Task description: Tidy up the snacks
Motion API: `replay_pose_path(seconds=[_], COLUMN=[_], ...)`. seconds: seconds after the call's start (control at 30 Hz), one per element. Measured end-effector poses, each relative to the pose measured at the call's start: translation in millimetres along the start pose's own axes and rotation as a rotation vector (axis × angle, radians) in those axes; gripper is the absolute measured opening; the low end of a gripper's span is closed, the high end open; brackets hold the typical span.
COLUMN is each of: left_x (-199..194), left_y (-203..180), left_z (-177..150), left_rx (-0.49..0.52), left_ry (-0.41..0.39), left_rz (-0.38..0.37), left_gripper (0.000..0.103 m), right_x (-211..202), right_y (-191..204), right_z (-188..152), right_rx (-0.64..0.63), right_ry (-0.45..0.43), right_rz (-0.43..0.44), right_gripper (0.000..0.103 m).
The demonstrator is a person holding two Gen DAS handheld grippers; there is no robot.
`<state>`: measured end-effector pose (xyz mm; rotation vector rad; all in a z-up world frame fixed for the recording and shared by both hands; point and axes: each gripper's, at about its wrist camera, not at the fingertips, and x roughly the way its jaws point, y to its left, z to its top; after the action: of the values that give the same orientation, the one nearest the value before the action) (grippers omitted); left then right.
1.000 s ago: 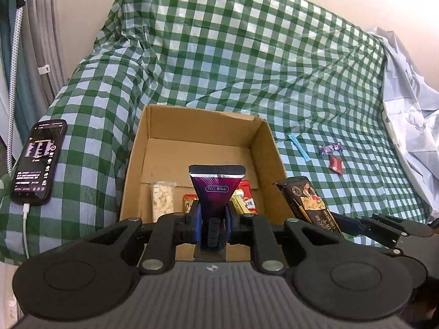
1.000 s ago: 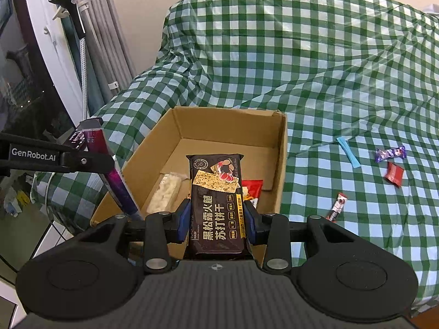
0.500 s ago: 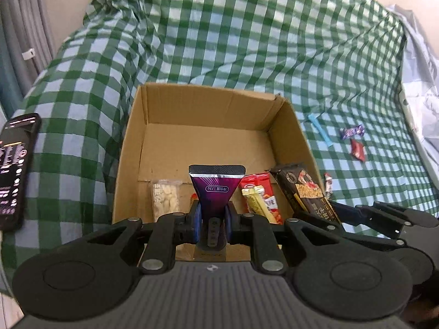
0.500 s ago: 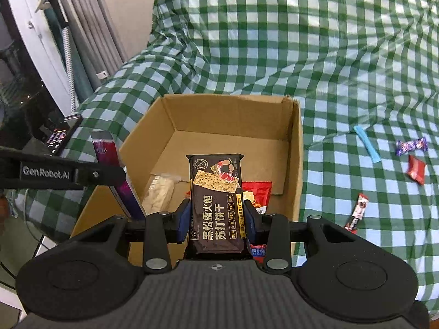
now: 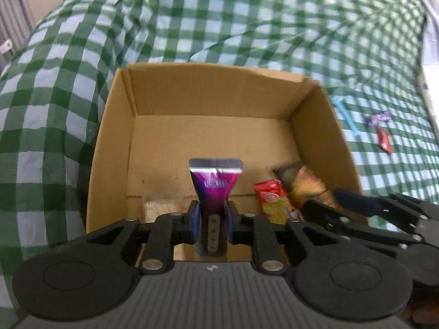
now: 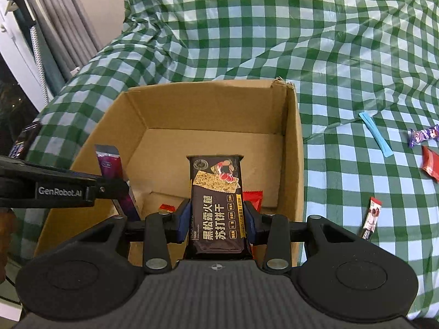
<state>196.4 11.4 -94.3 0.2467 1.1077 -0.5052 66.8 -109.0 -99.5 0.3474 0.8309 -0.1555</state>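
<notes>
Snacks held above box, ready for release.

Purple sachet (image 5: 215, 185) pinched upright in left tool (image 5: 211, 219); cracker pack (image 6: 216, 200) pinched lengthwise in right tool (image 6: 216, 220). Both poised over cardboard box (image 6: 290, 148), directly below; loose sweets (image 6: 371, 218) on bed to right.

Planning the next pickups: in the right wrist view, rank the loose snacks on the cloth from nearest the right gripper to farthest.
From the right gripper:
1. Red-and-white stick packet, nearest, low right.
2. Red wrapper, right edge.
3. Purple candy, just beyond it.
Blue strip: too close to call against the purple candy.
</notes>
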Motion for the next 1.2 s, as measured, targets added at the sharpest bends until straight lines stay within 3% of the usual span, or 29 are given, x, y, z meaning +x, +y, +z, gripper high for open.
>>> replay_pose_path(seconds=[0.03, 0.07, 0.1, 0.13, 0.27, 0.43, 0.57, 0.93, 1.2], left_x=[4, 5, 2, -4, -21, -46, -72, -133, -162], left_y=[3, 6, 9, 12, 12, -2, -10, -32, -41], left_z=[5, 8, 9, 7, -6, -41, -73, -141, -175], left_rx=[-0.021, -0.039, -0.069, -0.091, -0.094, -0.071, -0.076, -0.066, -0.085], left_ry=[0.008, 0.005, -0.016, -0.050, -0.040, 0.006, 0.012, -0.053, -0.110], left_rz=[0.008, 0.024, 0.050, 0.058, 0.065, 0.150, 0.173, 0.200, 0.202], left_gripper=[0.078, 0.094, 0.102, 0.103, 0.103, 0.103, 0.103, 0.103, 0.103], right_x=[3, 5, 5, 3, -12, -35, -59, -137, -175], right_y=[-2, -3, -2, -2, 3, 7, 13, 29, 41], right_z=[2, 5, 6, 7, 3, -16, -31, -85, -104], right_rx=[0.005, 0.008, 0.009, 0.004, -0.028, 0.001, 0.035, -0.018, -0.059], right_ry=[-0.004, -0.003, -0.007, -0.019, -0.052, -0.021, -0.018, -0.100, -0.165], right_rz=[-0.001, -0.003, -0.011, -0.022, -0.028, -0.022, -0.024, -0.069, -0.067], right_gripper=[0.051, 0.069, 0.078, 0.088, 0.096, 0.098, 0.100, 0.102, 0.102])
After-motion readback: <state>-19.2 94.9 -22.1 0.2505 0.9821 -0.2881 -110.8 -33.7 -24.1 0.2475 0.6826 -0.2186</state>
